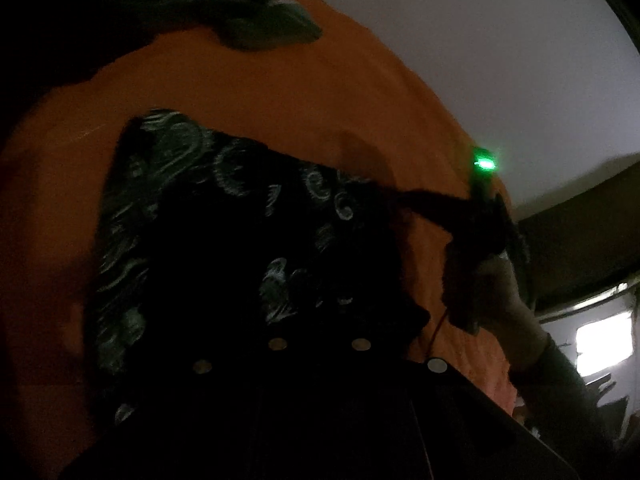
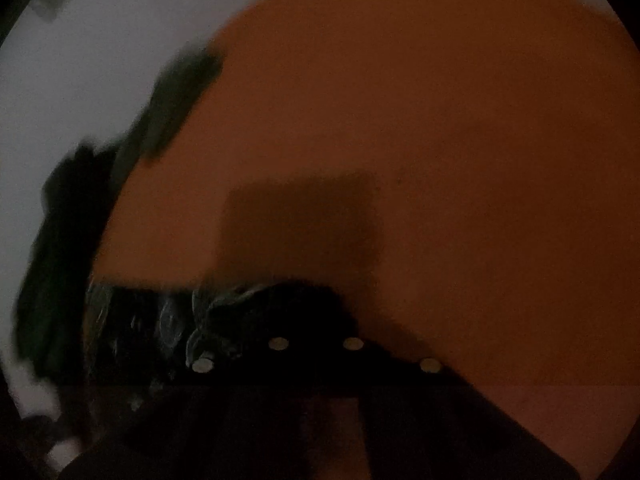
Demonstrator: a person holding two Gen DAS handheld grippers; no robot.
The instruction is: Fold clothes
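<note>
Dim room. Orange cloth [image 1: 280,92] covers the pale worktop [image 1: 480,40]. Black patterned garment [image 1: 180,184] lies on it; left gripper [image 1: 320,320] and right gripper [image 2: 316,320] jaws both clamp its edge. Green clothing [image 1: 260,28] far beyond.

black swirl-patterned garment [image 1: 180,184], orange cloth [image 1: 280,92]

Orange cloth [image 2: 440,120] lies bare rightward; dark green garment [image 1: 260,20] blocks its far edge.

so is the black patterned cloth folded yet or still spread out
Not folded yet: the black patterned cloth is stretched between the left tool and right tool above the orange sheet, each shut on a corner.
</note>
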